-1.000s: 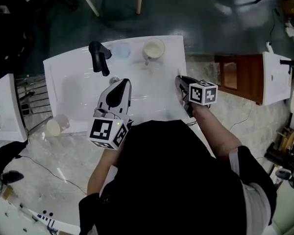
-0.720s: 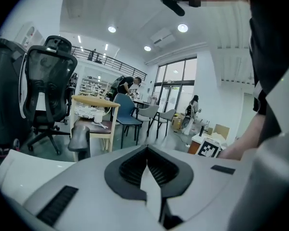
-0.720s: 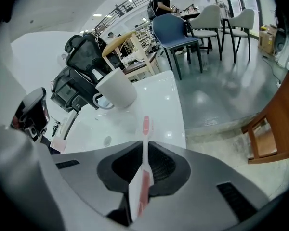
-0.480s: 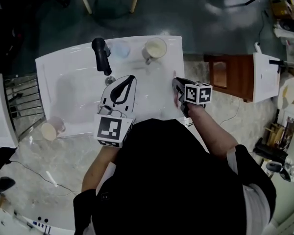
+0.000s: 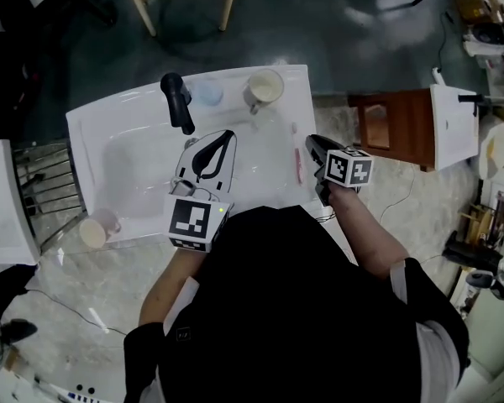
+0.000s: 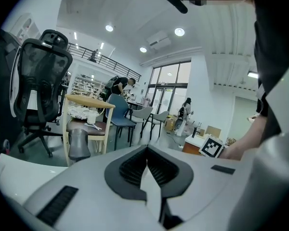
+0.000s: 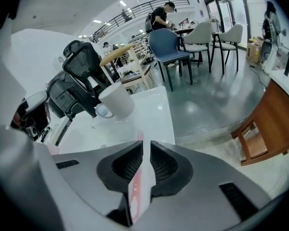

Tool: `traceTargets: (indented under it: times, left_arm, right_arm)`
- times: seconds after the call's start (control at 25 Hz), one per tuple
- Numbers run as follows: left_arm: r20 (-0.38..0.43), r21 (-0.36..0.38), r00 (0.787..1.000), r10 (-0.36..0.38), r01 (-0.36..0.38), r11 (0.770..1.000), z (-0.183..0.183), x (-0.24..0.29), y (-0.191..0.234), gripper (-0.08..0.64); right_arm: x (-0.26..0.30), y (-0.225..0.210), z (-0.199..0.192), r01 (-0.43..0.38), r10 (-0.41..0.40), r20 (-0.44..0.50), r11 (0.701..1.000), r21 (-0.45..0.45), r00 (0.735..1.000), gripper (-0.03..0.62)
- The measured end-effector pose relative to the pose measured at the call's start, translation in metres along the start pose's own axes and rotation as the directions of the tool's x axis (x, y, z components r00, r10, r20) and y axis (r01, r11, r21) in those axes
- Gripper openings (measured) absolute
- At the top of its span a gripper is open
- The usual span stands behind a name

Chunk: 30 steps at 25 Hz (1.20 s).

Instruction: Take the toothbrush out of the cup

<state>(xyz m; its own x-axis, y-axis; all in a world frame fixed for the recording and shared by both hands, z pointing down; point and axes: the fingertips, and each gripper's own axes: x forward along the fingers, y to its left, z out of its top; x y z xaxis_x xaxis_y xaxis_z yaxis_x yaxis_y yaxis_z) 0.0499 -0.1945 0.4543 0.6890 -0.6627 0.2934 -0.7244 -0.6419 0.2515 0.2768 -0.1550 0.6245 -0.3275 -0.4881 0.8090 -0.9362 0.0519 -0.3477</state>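
gripping the toothbrush (image 7: 138,186) between its nearly closed jaws, the right gripper (image 7: 145,146) hangs over the right rim of the sink (image 5: 92,124). the toothbrush is out of the cup (image 5: 265,85), which stands apart at the back rim. the left gripper (image 6: 147,150) is closed with nothing in it, over the basin.

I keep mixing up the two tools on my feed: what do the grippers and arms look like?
The left gripper and right gripper match: light-grey tapered bodies, black ribbed pads, and a cube of black-and-white square markers behind. The person's sleeves are short and black.
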Motion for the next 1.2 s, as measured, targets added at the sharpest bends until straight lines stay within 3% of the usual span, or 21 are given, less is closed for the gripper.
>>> traceTargets:
  times: [0.16,0.32,0.52,0.68,0.8,1.0,1.08,1.2]
  left_arm:
    - [0.01,0.001,0.999,-0.034,0.034,0.999,-0.001,0.001,-0.002,0.014]
    - [0.018,0.018,0.999,-0.043,0.043,0.999,0.001,-0.007,-0.004,0.014]
    - [0.058,0.033,0.998,0.038,-0.04,0.999,0.016,-0.037,-0.014,0.014]
    - [0.062,0.016,0.989,0.131,-0.132,0.991,0.024,-0.071,-0.037,0.014]
    - [0.046,0.014,0.982,0.181,-0.182,0.983,0.023,-0.097,-0.049,0.014]
    - [0.085,0.081,0.975,0.205,-0.212,0.974,0.048,-0.142,-0.049,0.014]
    - [0.146,0.09,0.962,0.232,-0.247,0.965,0.067,-0.16,-0.04,0.014]
    - [0.223,0.125,0.929,0.296,-0.328,0.936,0.099,-0.182,-0.023,0.014]
  right_arm:
    - [-0.025,0.005,0.01,0.012,-0.013,0.083,1.0,0.02,0.996,0.041]
    - [-0.059,0.025,0.024,-0.014,0.019,0.188,1.0,-0.028,0.982,0.041]
    - [-0.08,0.064,0.046,-0.124,0.163,0.283,0.981,-0.149,0.945,0.041]
    - [-0.105,0.101,0.057,-0.234,0.303,0.319,0.943,-0.237,0.898,0.04]
    - [-0.135,0.142,0.067,-0.336,0.451,0.372,0.881,-0.333,0.812,0.034]
    - [-0.192,0.227,0.077,-0.467,0.674,0.437,0.733,-0.495,0.596,0.028]
    - [-0.217,0.258,0.081,-0.45,0.712,0.446,0.695,-0.561,0.543,0.028]
    - [-0.251,0.288,0.091,-0.379,0.726,0.49,0.678,-0.63,0.483,0.028]
